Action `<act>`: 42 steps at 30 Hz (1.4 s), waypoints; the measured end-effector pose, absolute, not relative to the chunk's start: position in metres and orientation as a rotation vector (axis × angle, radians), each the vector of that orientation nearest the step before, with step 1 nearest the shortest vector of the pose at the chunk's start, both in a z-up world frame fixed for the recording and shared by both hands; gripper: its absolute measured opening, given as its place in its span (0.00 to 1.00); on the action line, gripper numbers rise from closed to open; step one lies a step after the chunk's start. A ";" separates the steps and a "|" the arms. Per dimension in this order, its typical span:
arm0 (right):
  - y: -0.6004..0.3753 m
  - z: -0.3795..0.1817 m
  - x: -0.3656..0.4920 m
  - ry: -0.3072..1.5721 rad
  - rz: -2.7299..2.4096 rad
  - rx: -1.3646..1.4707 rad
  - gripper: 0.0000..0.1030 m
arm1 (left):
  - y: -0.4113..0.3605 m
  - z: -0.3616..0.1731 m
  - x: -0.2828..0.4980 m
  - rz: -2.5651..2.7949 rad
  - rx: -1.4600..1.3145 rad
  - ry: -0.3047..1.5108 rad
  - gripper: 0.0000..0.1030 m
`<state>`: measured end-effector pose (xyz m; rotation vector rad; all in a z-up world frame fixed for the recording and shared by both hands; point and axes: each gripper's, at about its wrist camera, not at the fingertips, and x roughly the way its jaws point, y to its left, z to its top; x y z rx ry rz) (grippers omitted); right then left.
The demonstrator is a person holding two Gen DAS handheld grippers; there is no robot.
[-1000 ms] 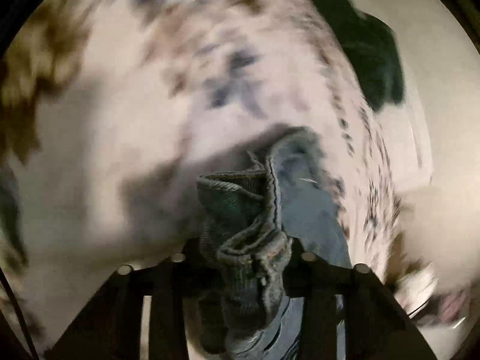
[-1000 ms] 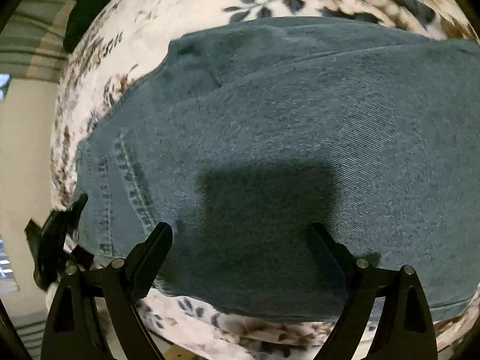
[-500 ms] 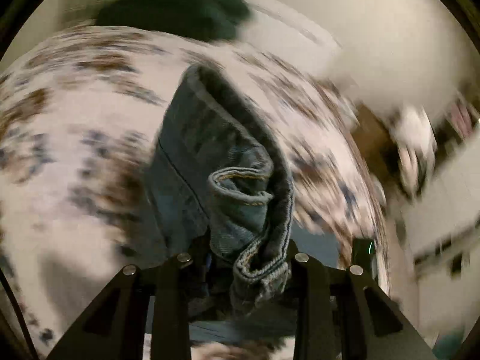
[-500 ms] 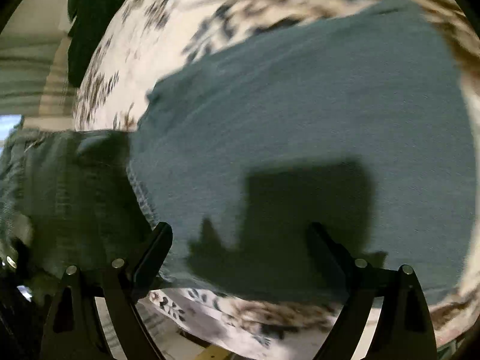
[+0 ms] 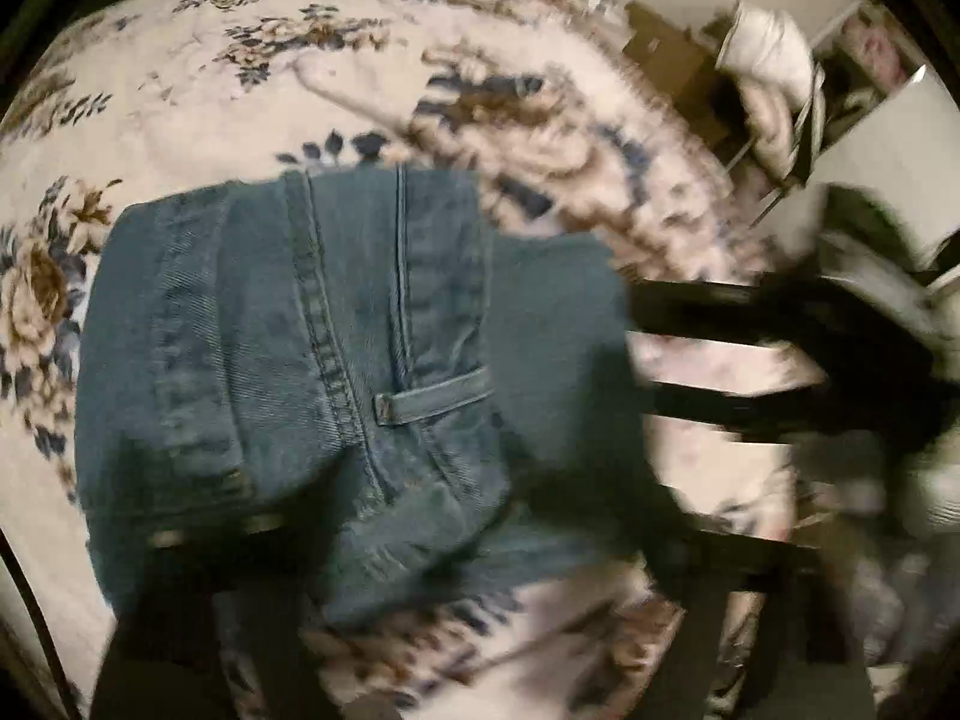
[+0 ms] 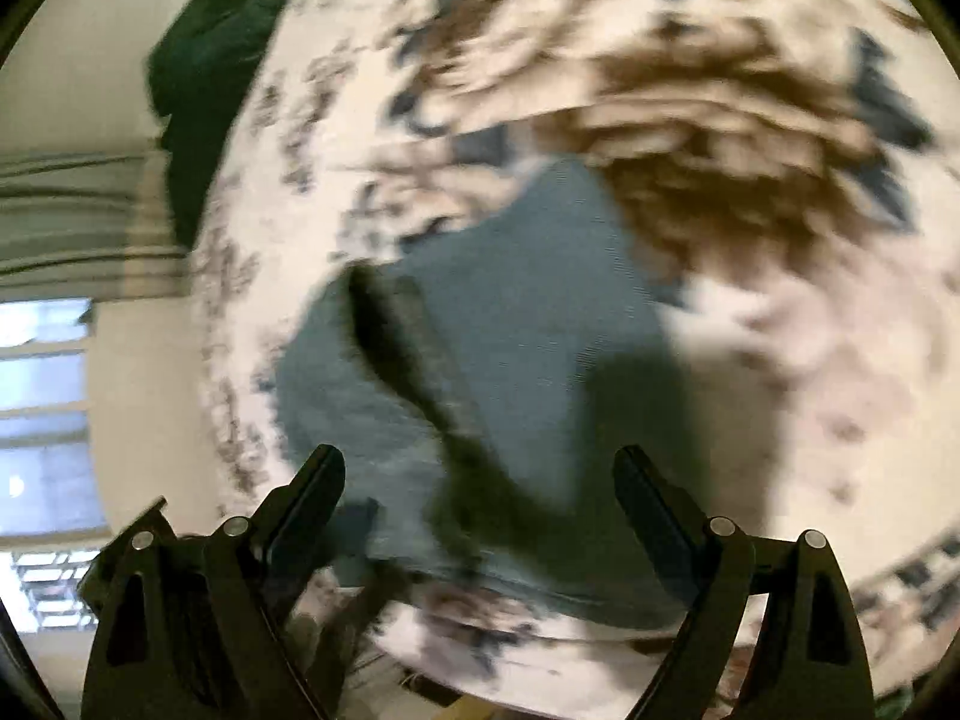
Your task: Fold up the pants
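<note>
The blue denim pants point(image 5: 336, 372) lie folded in a compact bundle on the floral bedspread point(image 5: 252, 78); a seam, a hem and a belt loop show on top. In the left wrist view my left gripper's fingers are blurred dark shapes at the bottom, and its state is unclear. The other gripper point(image 5: 780, 372) shows as a blurred black frame to the right of the bundle. In the right wrist view my right gripper point(image 6: 480, 480) is open and empty just above the near edge of the pants point(image 6: 510, 360).
A dark green garment point(image 6: 204, 90) lies at the far corner of the bed. A window point(image 6: 42, 396) and wall are to the left. Cluttered shelves and white bags point(image 5: 774, 60) stand beyond the bed's right edge.
The left gripper carried the bunched pant end over and laid it on the rest, making a folded bundle. The right gripper pulled back from the denim; both views are motion-blurred.
</note>
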<state>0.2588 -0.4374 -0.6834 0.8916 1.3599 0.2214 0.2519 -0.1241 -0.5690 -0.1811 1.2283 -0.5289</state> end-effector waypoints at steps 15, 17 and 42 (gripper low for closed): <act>-0.314 -0.696 0.309 1.427 0.303 0.586 0.17 | 0.039 -0.555 0.262 -0.007 -0.504 1.218 0.99; -0.325 -0.672 0.300 1.391 0.274 0.599 0.16 | 0.051 -0.556 0.265 -0.002 -0.571 1.221 0.99; -0.562 -0.692 0.253 1.391 -0.133 0.859 0.71 | -0.105 -0.654 0.435 -0.309 -0.432 1.470 0.34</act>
